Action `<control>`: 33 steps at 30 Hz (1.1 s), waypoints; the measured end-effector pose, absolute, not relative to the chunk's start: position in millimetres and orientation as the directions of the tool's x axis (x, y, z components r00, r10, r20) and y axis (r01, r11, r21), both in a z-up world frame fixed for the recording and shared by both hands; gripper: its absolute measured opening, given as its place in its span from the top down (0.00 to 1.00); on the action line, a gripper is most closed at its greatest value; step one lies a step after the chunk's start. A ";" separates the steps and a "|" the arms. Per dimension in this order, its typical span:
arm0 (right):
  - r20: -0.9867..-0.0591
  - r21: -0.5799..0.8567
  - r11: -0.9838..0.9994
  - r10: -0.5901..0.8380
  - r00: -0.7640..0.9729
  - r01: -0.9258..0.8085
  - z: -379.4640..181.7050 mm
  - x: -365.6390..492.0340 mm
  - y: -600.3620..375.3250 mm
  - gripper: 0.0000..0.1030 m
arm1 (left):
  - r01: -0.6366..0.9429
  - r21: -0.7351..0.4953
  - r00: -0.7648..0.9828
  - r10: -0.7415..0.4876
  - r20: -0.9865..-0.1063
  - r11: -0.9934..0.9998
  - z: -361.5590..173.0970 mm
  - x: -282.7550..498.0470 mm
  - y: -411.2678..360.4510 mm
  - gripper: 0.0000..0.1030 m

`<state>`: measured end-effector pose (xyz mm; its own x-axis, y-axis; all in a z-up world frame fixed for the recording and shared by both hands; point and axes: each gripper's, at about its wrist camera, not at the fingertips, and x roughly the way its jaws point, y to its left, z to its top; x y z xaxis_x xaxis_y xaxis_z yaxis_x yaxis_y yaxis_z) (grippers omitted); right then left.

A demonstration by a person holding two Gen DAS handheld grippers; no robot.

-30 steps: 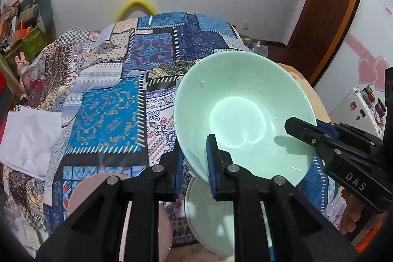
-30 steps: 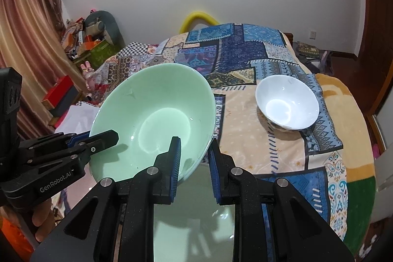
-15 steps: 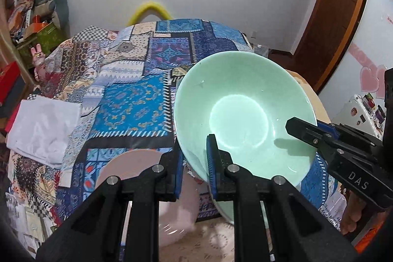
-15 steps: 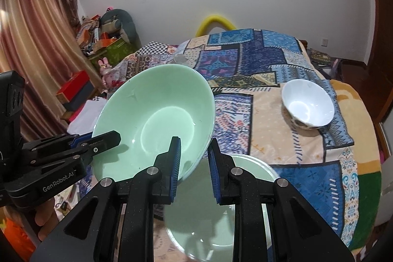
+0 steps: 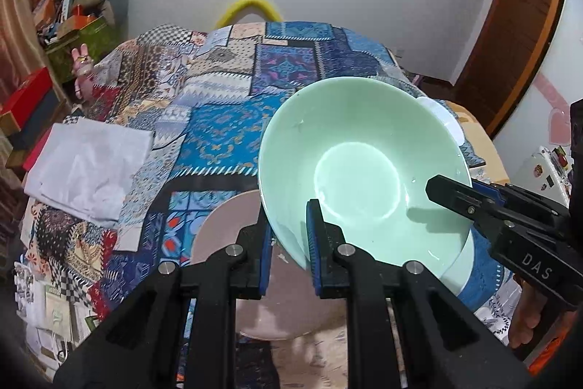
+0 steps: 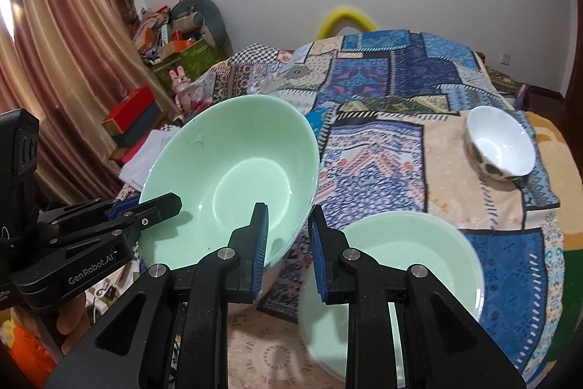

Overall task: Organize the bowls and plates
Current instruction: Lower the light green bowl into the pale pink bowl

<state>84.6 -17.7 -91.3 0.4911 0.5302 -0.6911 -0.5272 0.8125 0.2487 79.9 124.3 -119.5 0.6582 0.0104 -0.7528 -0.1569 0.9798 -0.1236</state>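
- Both grippers, left and right, clamped on green bowl rim, bowl raised and tilted.
- Level it, lower evenly over pink plate; release together.

Green bowl glazed ceramic by look, smooth, glossy, light glare inside. Green plate same glossy glaze. White bowl glossy, smooth. Pink plate smooth, duller sheen. Left tool and right tool matt black plastic, fine speckled grain, blue ribbed pads, bare metal pins. Surface under patchwork cloth, matt, woven print. White cloth matt, creased.
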 end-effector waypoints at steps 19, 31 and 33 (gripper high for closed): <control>-0.768 0.277 0.784 0.528 0.363 -0.555 -136.5 79.3 26.6 0.80 | -0.222 -0.124 0.568 0.025 -0.823 0.967 -172.0 63.4 169.1 0.84; -0.806 0.274 0.777 0.507 0.304 -0.567 -159.2 78.0 36.0 0.80 | -0.234 -0.138 0.505 -0.001 -0.863 0.962 -202.8 63.2 178.1 0.84; -0.813 0.271 0.777 0.501 0.297 -0.568 -163.3 78.2 36.6 0.80 | -0.235 -0.145 0.499 -0.008 -0.866 0.961 -206.4 62.9 178.9 0.84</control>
